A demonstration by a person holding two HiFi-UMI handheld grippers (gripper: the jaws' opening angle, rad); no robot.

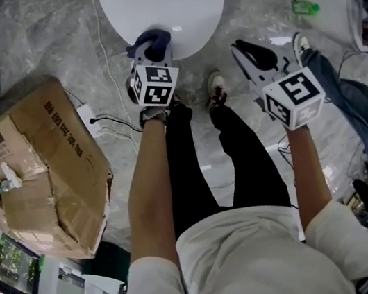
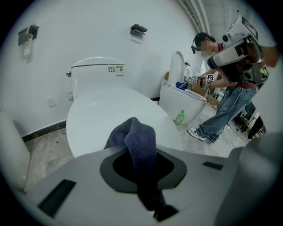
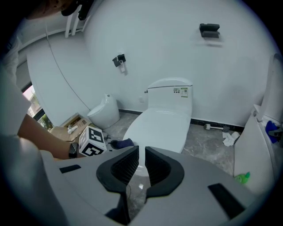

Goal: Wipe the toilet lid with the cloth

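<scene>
Grey marble bathroom floor [image 1: 45, 40], white toilet lid [image 1: 165, 1] closed. Left gripper [image 2: 142, 152] clamped on dark blue cloth [image 2: 135, 134], bunched over lid's near edge. Right gripper [image 3: 141, 161] beside lid, jaws barely apart, empty.

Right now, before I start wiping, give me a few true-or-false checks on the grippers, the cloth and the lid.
1. The left gripper is shut on the cloth. True.
2. The toilet lid is raised. False: it is down.
3. The right gripper holds a second cloth. False: nothing stands between its jaws, which are a narrow gap apart.
4. A cardboard box lies on the floor at the person's left. True.
</scene>
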